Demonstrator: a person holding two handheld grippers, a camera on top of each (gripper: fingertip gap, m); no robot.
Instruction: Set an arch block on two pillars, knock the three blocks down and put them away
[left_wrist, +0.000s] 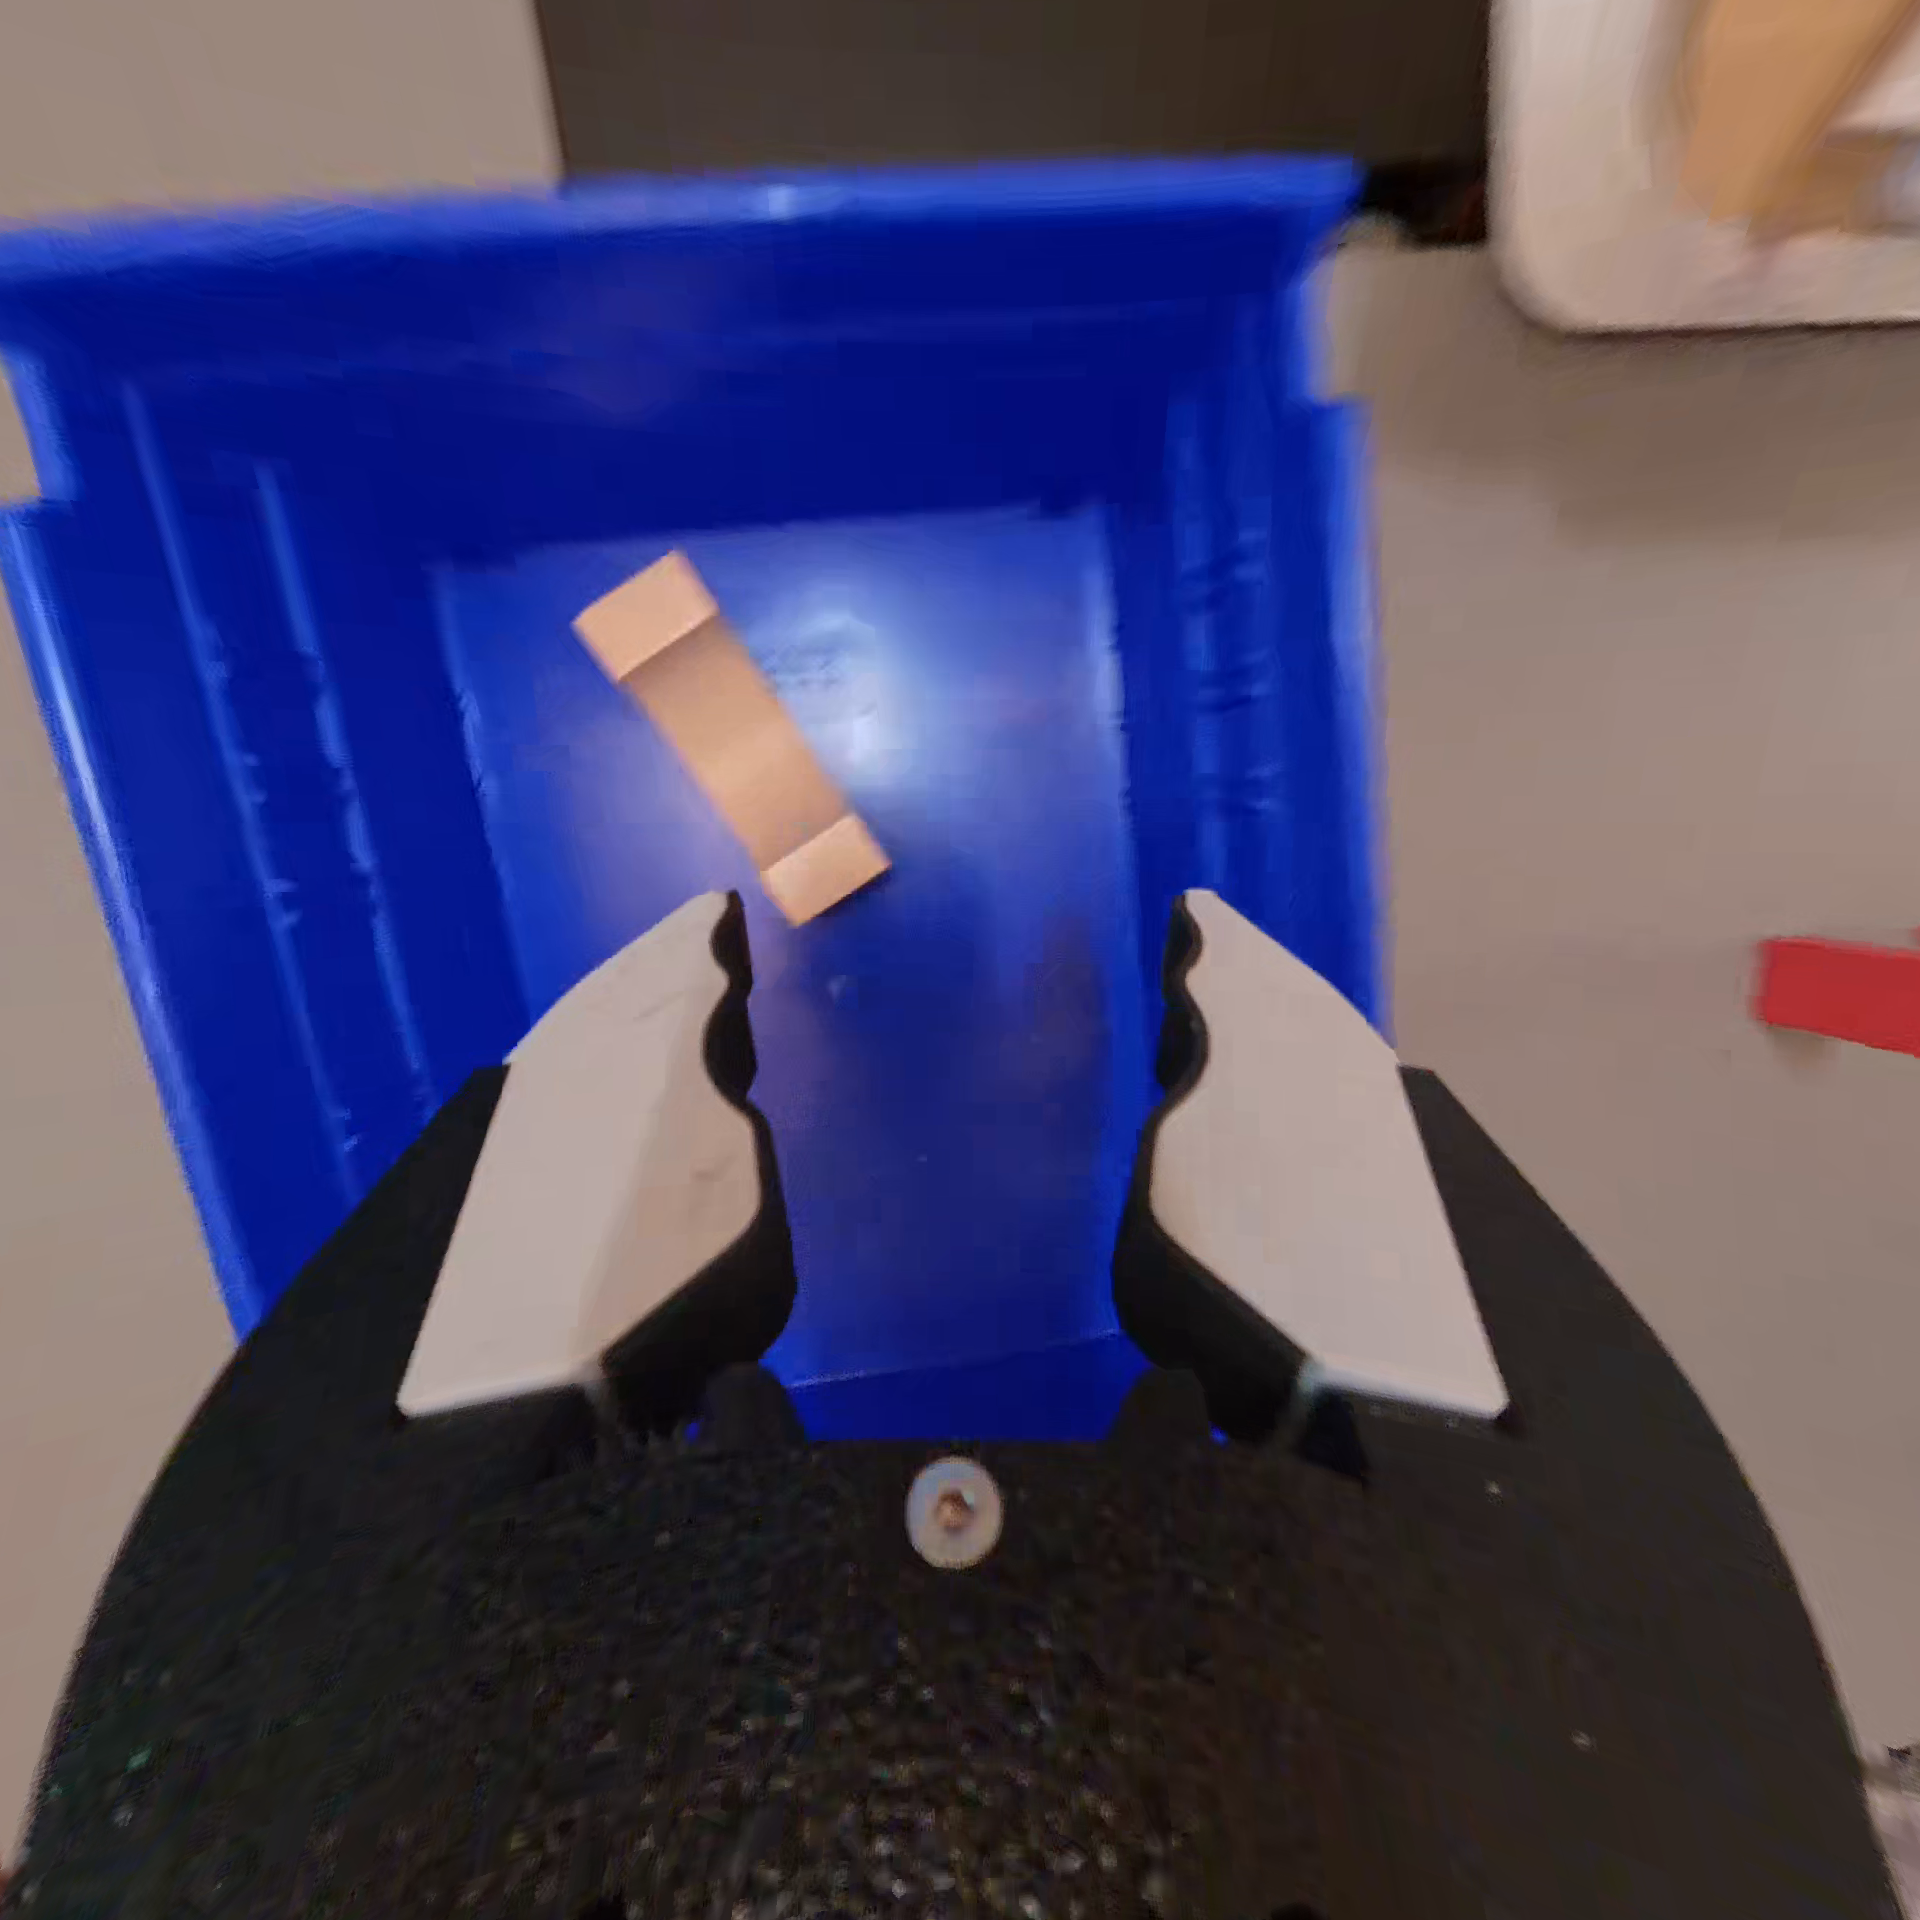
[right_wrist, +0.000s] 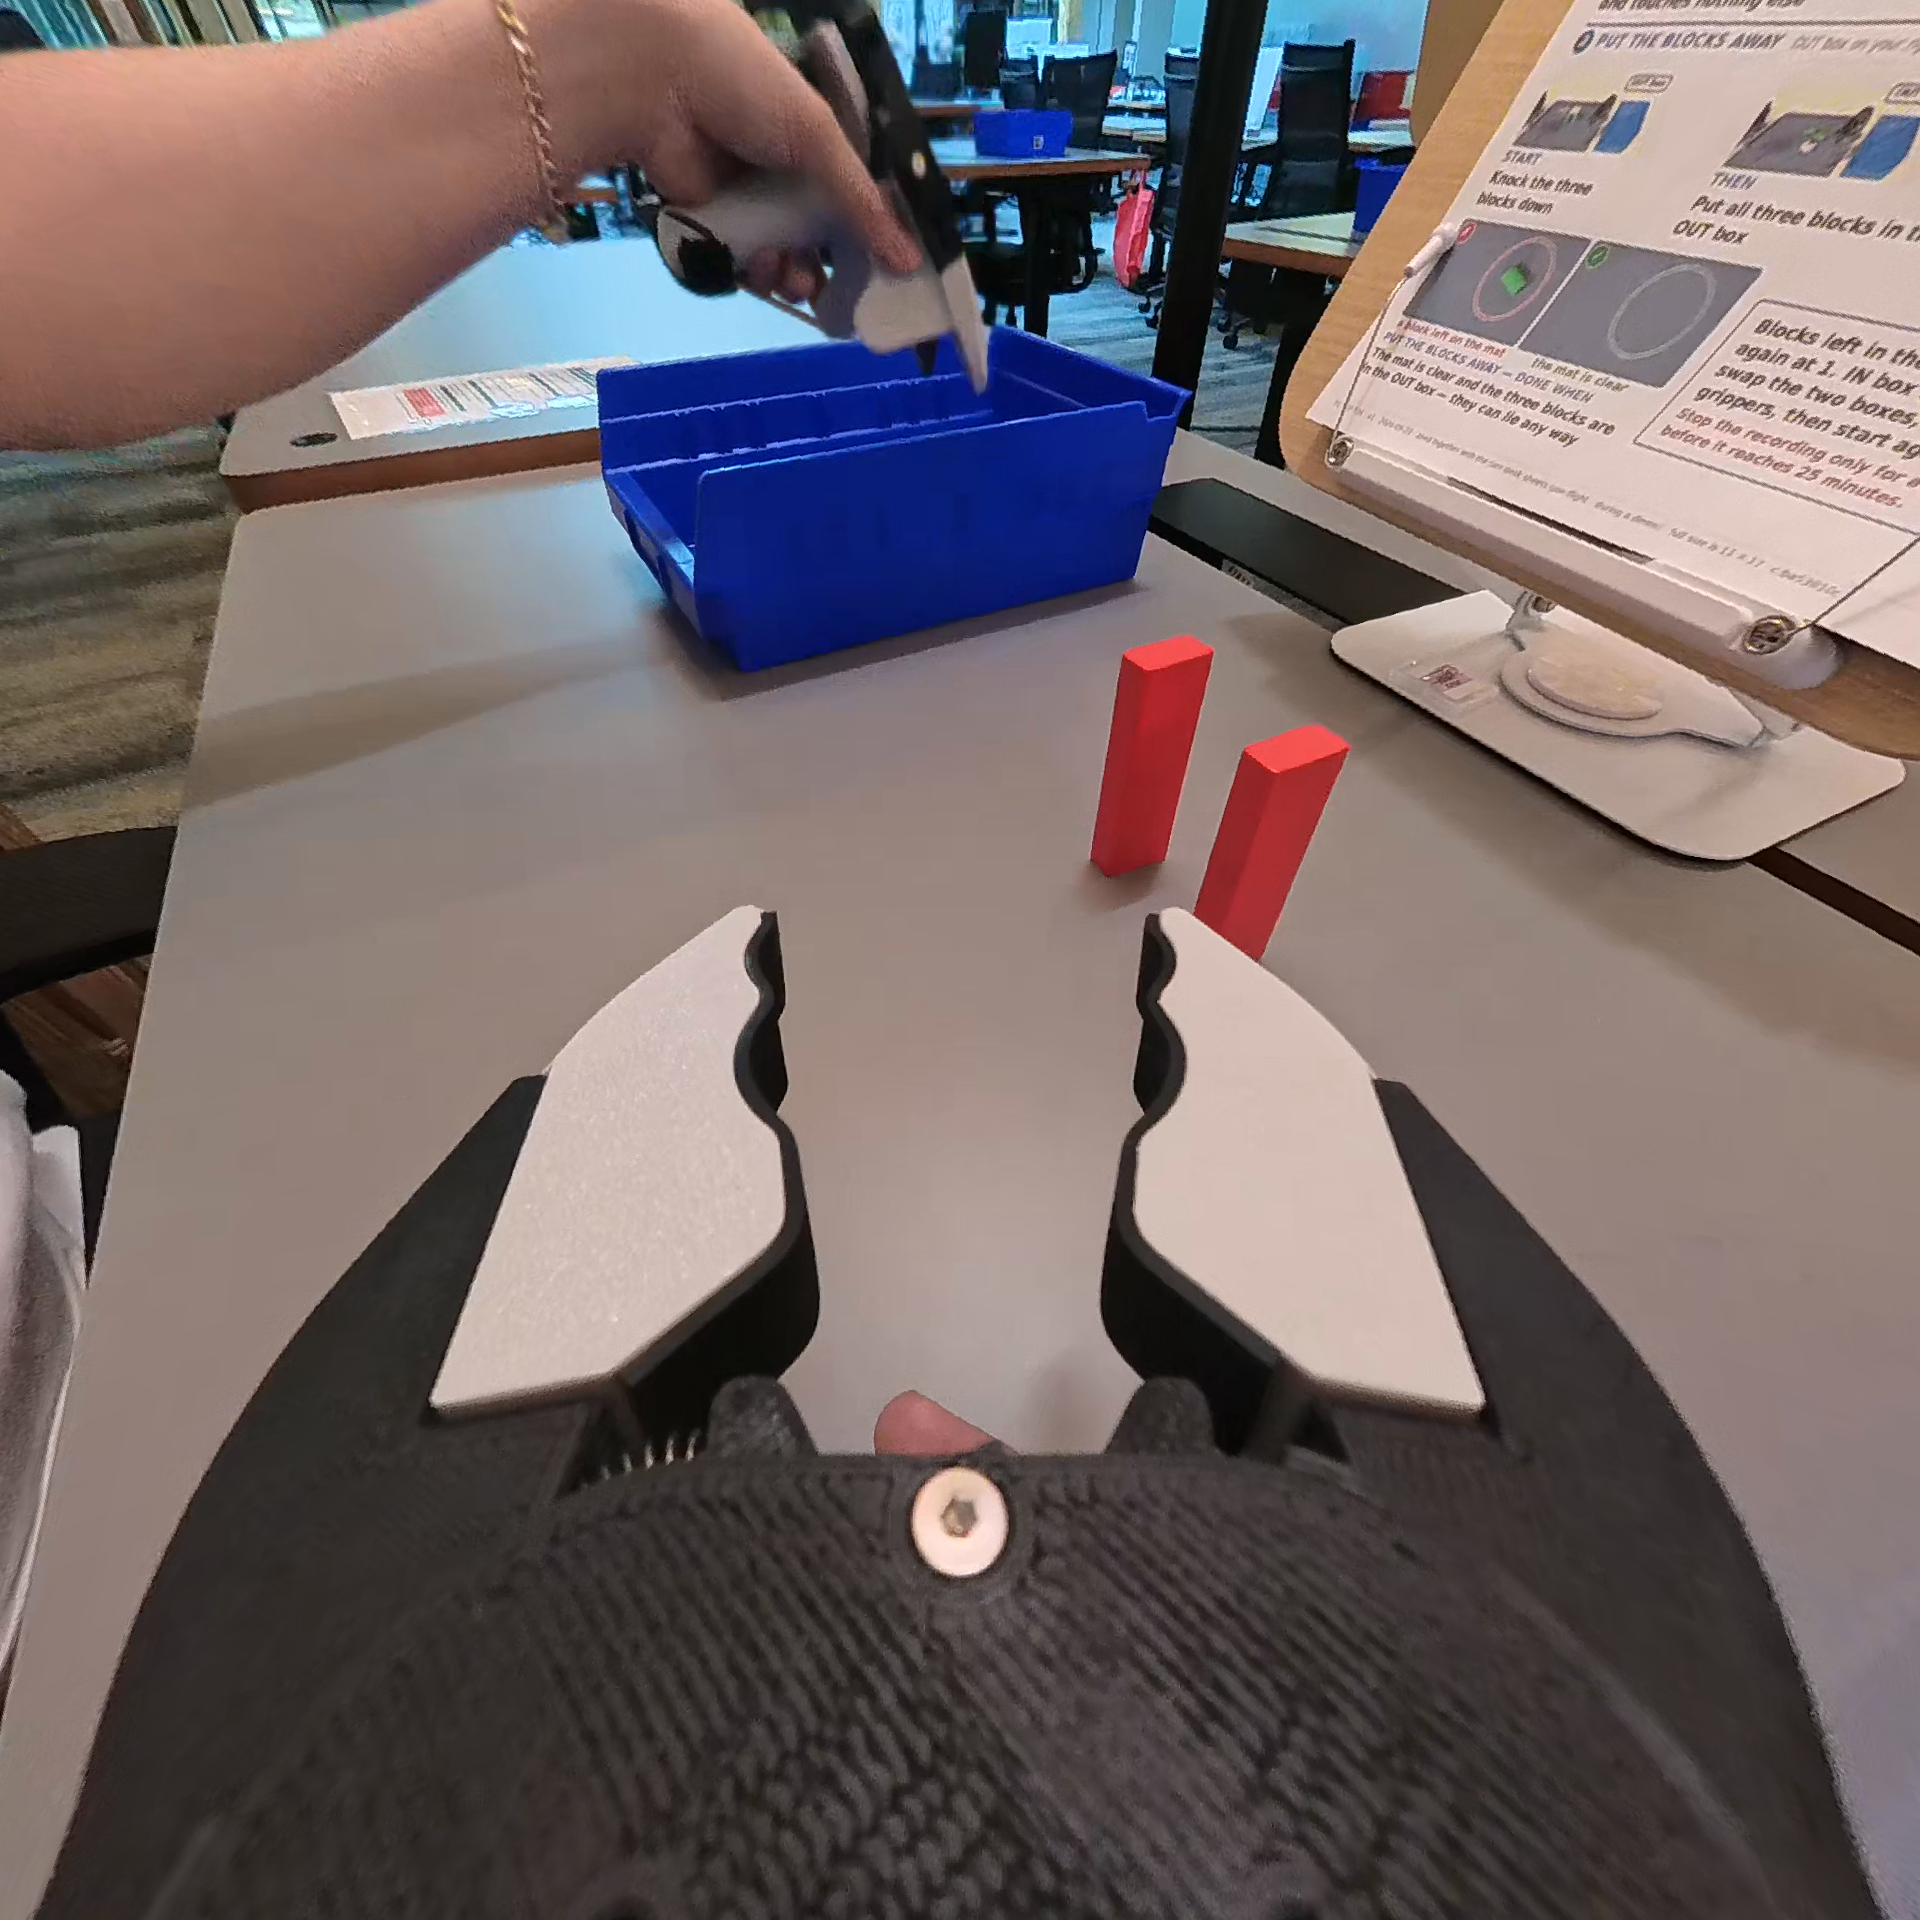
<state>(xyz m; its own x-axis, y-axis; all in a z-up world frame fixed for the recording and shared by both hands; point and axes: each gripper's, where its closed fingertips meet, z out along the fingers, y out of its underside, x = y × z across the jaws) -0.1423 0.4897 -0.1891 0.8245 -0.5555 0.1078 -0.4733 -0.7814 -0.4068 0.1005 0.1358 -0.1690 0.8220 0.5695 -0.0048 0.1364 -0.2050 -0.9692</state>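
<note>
My left gripper (left_wrist: 958, 904) is open and empty, pointing down into a blue plastic bin (left_wrist: 208, 727). A tan wooden bridge-shaped block (left_wrist: 732, 732) lies on the bin floor just beyond my left fingertip. In the right wrist view the left gripper (right_wrist: 951, 358) hangs over the same blue bin (right_wrist: 914, 530), held by a hand. My right gripper (right_wrist: 958, 930) is open and empty, low over the grey table (right_wrist: 520, 831). Two red blocks stand upright ahead of it: one (right_wrist: 1148, 753) farther off, one (right_wrist: 1273, 831) just beyond my right fingertip.
A tilted wooden stand with a printed instruction sheet (right_wrist: 1662, 312) sits on a white base (right_wrist: 1621, 748) at the right. A paper slip (right_wrist: 468, 400) lies on a table behind the bin. A red block's end (left_wrist: 1844, 992) shows right of the bin. The gap from one gripper's tips to the other's is roughly 45 centimeters. The tan wooden bridge-shaped block (left_wrist: 732, 732) lies some 9 centimeters from my left tips, 50 centimeters from my right tips.
</note>
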